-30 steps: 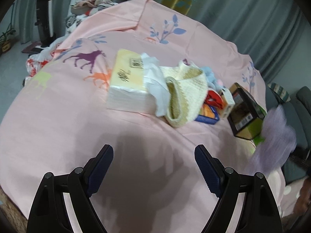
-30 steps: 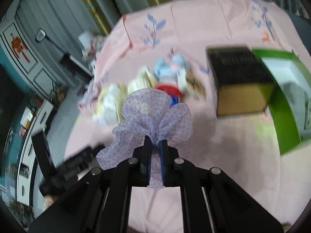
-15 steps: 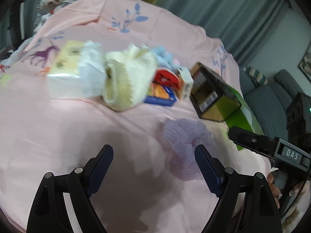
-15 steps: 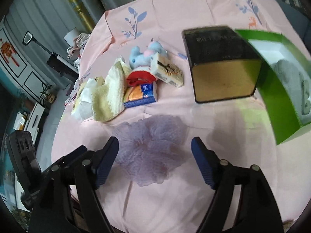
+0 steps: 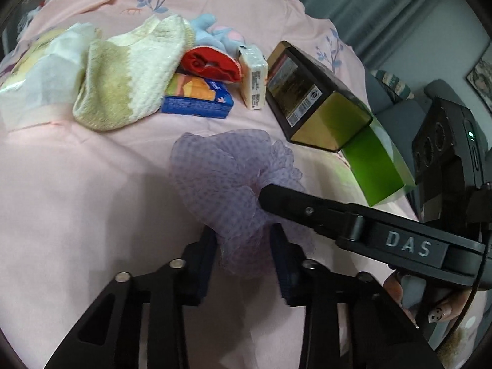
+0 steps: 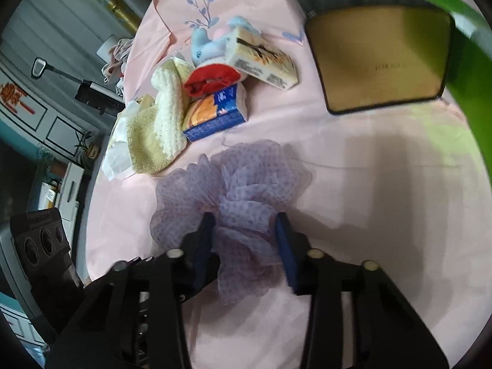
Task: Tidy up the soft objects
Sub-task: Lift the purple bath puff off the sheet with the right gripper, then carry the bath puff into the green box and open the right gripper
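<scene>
Closing from both sides, your two grippers meet on the lilac mesh puff [image 5: 227, 178], which lies on the pink bedsheet [image 5: 77, 200] near the front of the bed, just short of the pile of other things. Your left gripper [image 5: 244, 258] has its blue fingers [image 5: 203, 264] drawing together with the near end of the puff between them, the ruffles bulging up and out past the tips. Your right gripper [image 6: 246, 246] does the same from its own side: its fingers [image 6: 284, 252] are closing with a thick fold of the mesh between them, and the pads already touch the netting on both sides. From the left wrist camera, one black finger of your right gripper reaches in from the right edge and lies across the puff's far side. Behind the puff sit a cream and yellow knitted cloth [image 5: 132, 73], a blue and orange packet [image 5: 196, 98], a red fabric piece [image 5: 212, 63] on top of that packet, a pale blue plush toy [image 5: 212, 32] and a small tissue pack [image 5: 253, 81]. To the right stand a black and gold box [image 5: 313, 98] and, touching it, a green box [image 5: 378, 166]. Your hand [image 5: 427, 304] shows at the lower right, wrapped around the right gripper's handle.
</scene>
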`<state>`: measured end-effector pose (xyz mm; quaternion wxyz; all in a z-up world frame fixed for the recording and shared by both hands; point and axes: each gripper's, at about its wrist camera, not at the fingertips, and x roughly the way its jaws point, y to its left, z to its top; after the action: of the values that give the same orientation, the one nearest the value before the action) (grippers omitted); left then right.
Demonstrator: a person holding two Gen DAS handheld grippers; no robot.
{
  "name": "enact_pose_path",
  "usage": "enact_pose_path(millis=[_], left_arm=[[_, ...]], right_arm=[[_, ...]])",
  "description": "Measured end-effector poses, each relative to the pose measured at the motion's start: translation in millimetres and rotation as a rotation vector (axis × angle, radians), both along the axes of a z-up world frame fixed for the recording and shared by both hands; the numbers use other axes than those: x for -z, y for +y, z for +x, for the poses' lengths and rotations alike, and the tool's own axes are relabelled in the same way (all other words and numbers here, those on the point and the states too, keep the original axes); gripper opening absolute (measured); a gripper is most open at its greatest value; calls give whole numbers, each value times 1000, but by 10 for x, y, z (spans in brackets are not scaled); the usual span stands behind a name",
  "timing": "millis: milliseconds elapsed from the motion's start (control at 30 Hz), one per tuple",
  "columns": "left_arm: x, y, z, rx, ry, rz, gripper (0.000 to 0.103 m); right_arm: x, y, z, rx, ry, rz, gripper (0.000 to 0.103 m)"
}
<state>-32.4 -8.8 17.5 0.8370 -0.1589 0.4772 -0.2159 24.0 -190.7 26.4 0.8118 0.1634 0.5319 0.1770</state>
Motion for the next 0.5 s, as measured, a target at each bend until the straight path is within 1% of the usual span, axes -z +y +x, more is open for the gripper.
enact_pose_path(millis=[33,67,167,267,367,467,500], left_arm=[[-5,-15,-1,-1,-2,7,23],[-18,-34,-1,-5,-9,15,20],[-93,-102,-5,10,-37,24,18],[-221,-188,27,31,-78,4,18],[-393,-309,64,48,-124,-15,18],[-657,-507,88,89,-188,-37,18],[-731,-570,92,103,-208,-41,18]], right_arm=[[22,-9,6,-5,9,15,24],[39,-14,5,-13,14,40,18],[-9,-48,-21,-3,0,65,14],[-175,-137,-71,20,-53,62,13],[-413,-248,-138,60,-125,31,13],[-679,-414,-210,116,-216,-12,13],[-784,-504,-251,148,-246,-8,13]])
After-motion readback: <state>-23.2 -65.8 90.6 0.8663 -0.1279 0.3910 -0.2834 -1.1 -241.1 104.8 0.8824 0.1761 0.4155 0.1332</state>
